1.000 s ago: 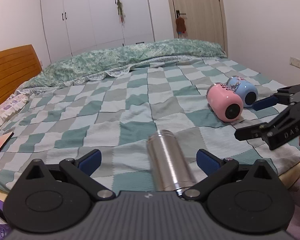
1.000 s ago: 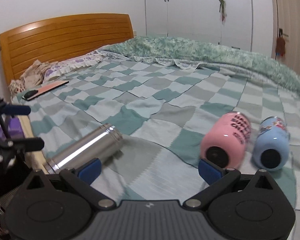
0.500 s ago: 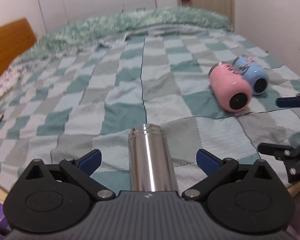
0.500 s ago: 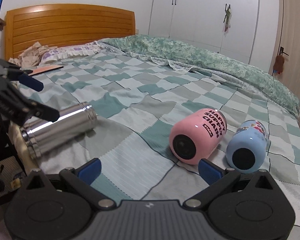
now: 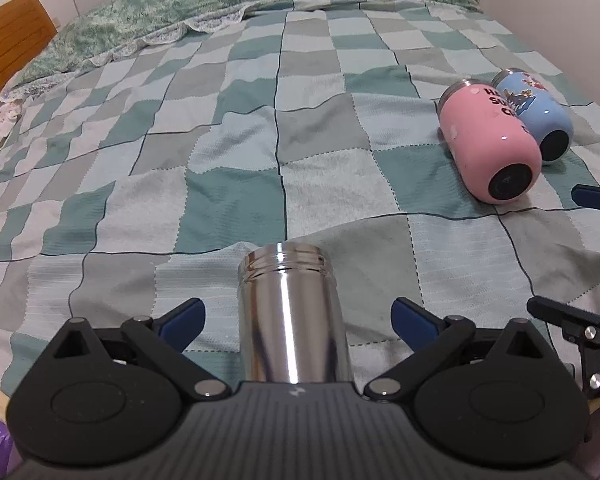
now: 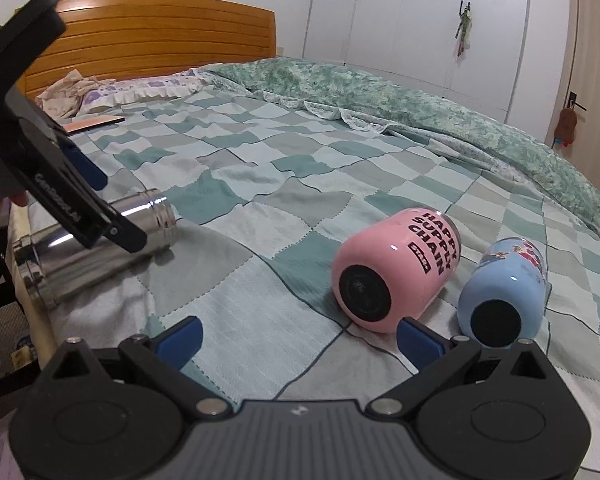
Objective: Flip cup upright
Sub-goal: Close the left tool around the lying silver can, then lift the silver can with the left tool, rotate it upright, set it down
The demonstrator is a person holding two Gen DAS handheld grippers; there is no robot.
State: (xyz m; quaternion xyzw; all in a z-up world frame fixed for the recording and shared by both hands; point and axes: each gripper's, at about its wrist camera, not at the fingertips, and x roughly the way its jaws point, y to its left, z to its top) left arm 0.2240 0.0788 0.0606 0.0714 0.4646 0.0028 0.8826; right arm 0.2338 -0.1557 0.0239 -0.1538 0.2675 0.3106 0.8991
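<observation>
a big bed [image 6: 300, 184] with a green and grey checked blanket [image 5: 228, 200] fills the frame. a shiny steel cup [image 6: 96, 240] lies at the left, a pink cup [image 6: 396, 268] and a blue cup [image 6: 504, 288] lie side by side at the right. a flat pink book [image 6: 94, 123] lies at the upper left.

Shiny silver steel cup [image 5: 292, 320], a pink cup [image 6: 396, 268] with black lettering, a pale blue cartoon-print cup [image 6: 504, 296], on a teal-and-grey checked bedspread [image 5: 236, 184].

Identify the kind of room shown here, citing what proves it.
A bedroom, most likely: a bed with a checked bedspread, a wooden headboard and white wardrobe doors.
</observation>
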